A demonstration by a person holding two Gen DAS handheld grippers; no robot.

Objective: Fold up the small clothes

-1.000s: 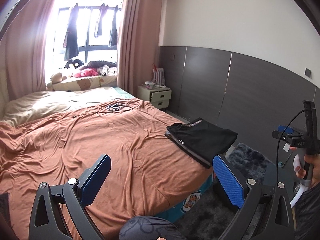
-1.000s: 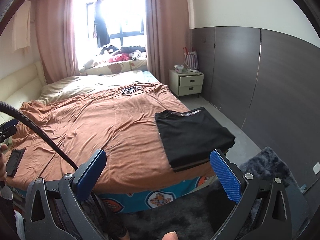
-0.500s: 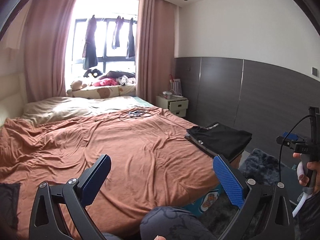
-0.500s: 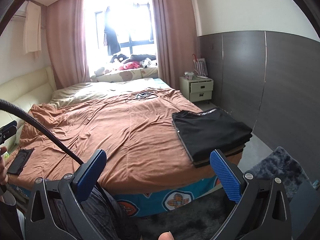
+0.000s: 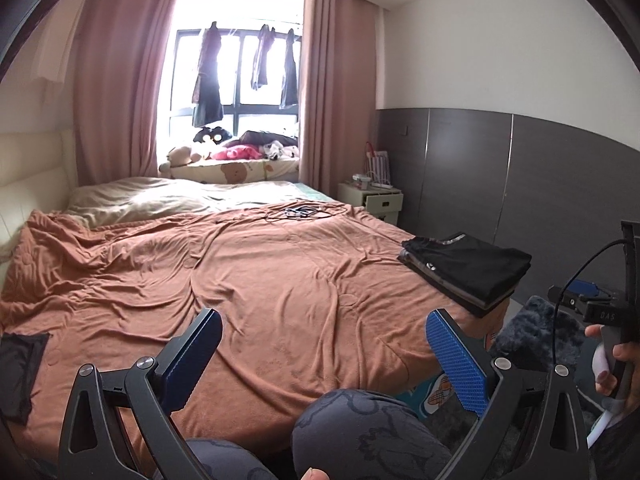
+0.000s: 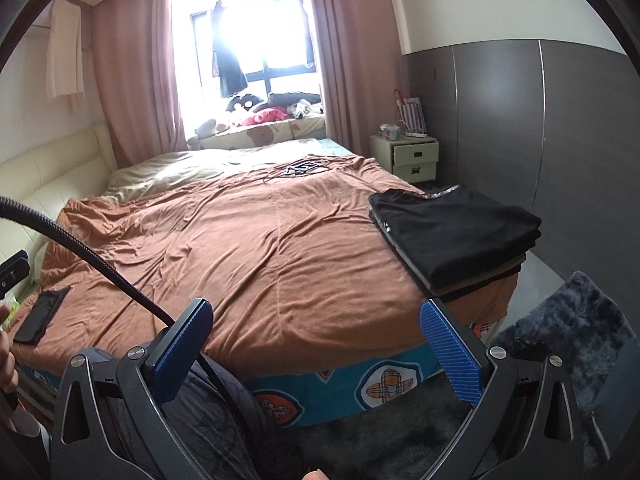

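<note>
Flanking one bedspread [image 5: 280,280], two gaping tools [image 5: 320,344] [image 6: 316,332]

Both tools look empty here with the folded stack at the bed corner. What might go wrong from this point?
1. The folded stack sits right at the corner of the bed; a nudge might tip it onto the floor.
2. The cable crosses in front of the right tool and may snag.
3. The left tool must reach far sideways for the dark garment.

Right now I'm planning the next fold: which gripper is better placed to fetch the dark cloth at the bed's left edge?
Left, probably. The dark cloth lies on the left gripper side; the right gripper sits nearer the folded stack. Both are open and empty.
</note>
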